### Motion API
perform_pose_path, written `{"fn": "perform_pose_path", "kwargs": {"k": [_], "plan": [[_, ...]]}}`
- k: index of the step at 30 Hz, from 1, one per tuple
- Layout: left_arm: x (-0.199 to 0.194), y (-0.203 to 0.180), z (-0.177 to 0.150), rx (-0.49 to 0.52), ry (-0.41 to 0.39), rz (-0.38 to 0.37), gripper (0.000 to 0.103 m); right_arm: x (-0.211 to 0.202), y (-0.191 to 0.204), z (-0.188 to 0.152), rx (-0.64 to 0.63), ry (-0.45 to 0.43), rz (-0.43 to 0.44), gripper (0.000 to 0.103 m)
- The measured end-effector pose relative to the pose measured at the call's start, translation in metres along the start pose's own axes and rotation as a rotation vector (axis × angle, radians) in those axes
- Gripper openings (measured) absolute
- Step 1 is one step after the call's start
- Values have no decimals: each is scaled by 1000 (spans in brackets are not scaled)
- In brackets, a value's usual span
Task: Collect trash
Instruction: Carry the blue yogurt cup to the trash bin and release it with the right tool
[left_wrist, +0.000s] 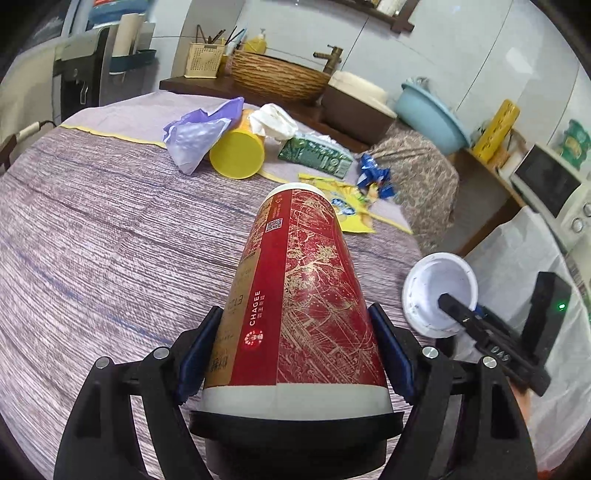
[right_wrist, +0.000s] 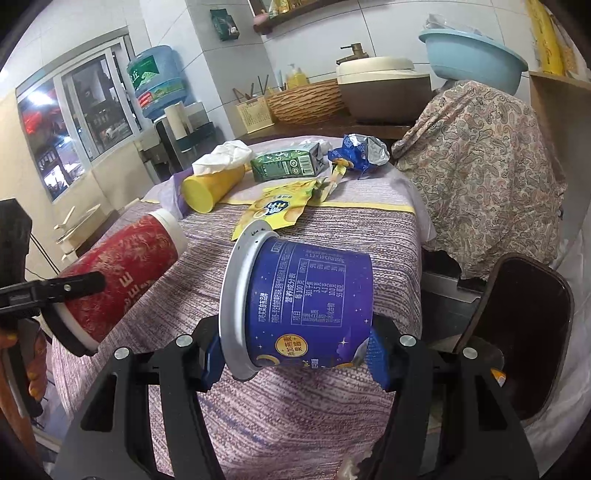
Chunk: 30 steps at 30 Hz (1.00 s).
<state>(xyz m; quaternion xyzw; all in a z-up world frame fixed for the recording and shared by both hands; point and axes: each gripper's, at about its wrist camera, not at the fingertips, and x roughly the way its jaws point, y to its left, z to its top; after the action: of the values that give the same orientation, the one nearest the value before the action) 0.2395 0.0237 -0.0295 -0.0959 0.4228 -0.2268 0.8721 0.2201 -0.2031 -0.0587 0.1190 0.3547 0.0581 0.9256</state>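
Two claws loaded above striped desk (left_wrist: 92, 229). Left claw (left_wrist: 295, 354) clamps red Chagee paper cup (left_wrist: 306, 295) near lidded end, base pointing forward. Right claw (right_wrist: 295, 350) pinches blue yogurt tub (right_wrist: 306, 306) sideways, rim at left. Yellow cup (right_wrist: 210, 186), green carton (right_wrist: 286, 166), snack wrappers lie farther back.

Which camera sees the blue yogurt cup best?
The right wrist view: the blue plastic yogurt cup fills the middle, lying sideways between the right gripper pads, label readable. The left wrist view shows only its white open mouth at the right edge.
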Motion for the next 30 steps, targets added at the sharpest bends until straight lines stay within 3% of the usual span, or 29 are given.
{"fn": "perform_pose_path", "kwargs": {"k": [4, 9, 13, 21, 30], "plan": [[-9, -18, -7, 0, -44, -27, 77, -6, -1, -4, 3, -10, 7, 61], [-13, -54, -11, 70, -116, -19, 77, -20, -10, -7, 18, -30, -3, 61], [-4, -83, -11, 92, -134, -76, 77, -33, -24, -10, 37, -54, -33, 61], [37, -141, -13, 144, -91, -186, 77, -59, -74, -20, 107, -80, -134, 61], [77, -203, -19, 216, -34, -278, 77, -76, -151, -40, 202, -68, -319, 61]]}}
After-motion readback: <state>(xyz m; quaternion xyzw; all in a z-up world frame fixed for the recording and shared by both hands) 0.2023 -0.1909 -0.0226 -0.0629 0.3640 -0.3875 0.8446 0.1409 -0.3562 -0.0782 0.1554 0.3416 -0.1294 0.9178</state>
